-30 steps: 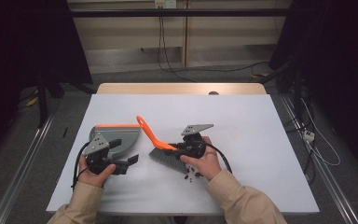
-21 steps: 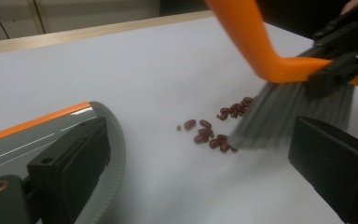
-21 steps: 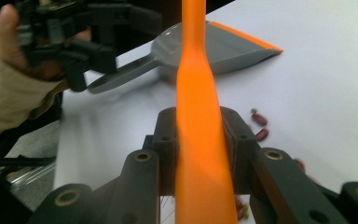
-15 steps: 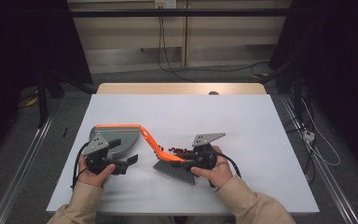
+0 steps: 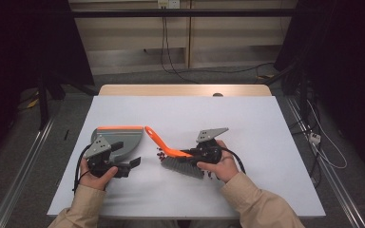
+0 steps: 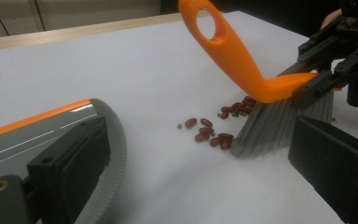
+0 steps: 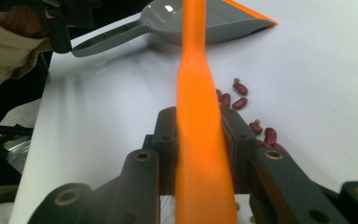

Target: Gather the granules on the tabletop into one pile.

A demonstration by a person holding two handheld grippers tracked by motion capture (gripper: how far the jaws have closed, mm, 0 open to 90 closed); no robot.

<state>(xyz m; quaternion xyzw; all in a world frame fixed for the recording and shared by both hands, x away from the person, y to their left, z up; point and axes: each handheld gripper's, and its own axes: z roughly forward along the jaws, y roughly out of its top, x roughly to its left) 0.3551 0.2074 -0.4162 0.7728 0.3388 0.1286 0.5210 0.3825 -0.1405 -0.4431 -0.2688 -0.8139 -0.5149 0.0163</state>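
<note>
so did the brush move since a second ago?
Yes. In the high view the brush, clamped in the right gripper, went right and nearer the person, then swung back left toward the dustpan, which stayed put.

White table (image 5: 266,123) with beans (image 6: 214,135), dustpan (image 5: 123,140)

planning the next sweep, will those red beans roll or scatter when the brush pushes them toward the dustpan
The beans look small, smooth and rounded, so they will probably roll and spread. They lie loose, so some may slip past the brush bristles. The dustpan stands apart, so several strokes seem likely.
</note>
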